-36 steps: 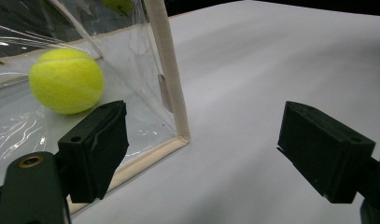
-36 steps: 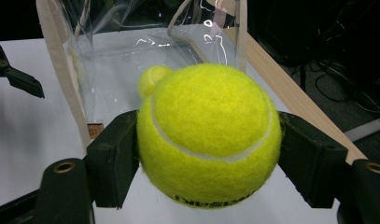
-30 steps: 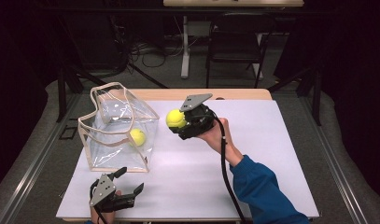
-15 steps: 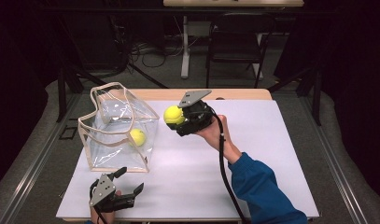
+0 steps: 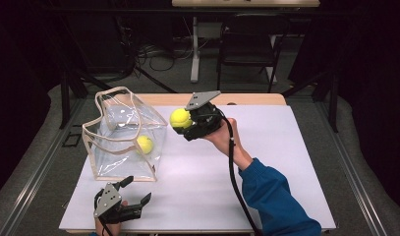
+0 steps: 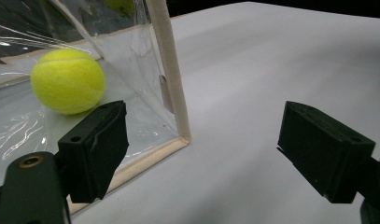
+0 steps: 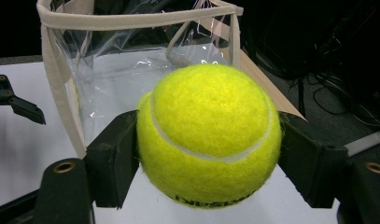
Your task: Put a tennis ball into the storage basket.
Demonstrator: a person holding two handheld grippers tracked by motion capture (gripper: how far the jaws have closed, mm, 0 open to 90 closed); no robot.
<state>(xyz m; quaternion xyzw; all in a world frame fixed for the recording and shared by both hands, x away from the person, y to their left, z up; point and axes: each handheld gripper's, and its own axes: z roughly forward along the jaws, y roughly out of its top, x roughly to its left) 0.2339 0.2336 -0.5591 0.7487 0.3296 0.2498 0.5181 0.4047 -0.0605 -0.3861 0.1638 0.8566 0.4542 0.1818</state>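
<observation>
A tennis ball [image 5: 179,118] sits clamped between the jaws of the right gripper [image 5: 184,120], held above the white table [image 5: 286,162] just left of the frame's centre in the high view, right beside the upper right rim of the clear bag [image 5: 123,135]. A second tennis ball [image 5: 144,144] lies inside that bag. At the lower left, the left gripper [image 5: 136,191] rests low near the bag's front corner, its jaws spread wide with nothing between them.
</observation>
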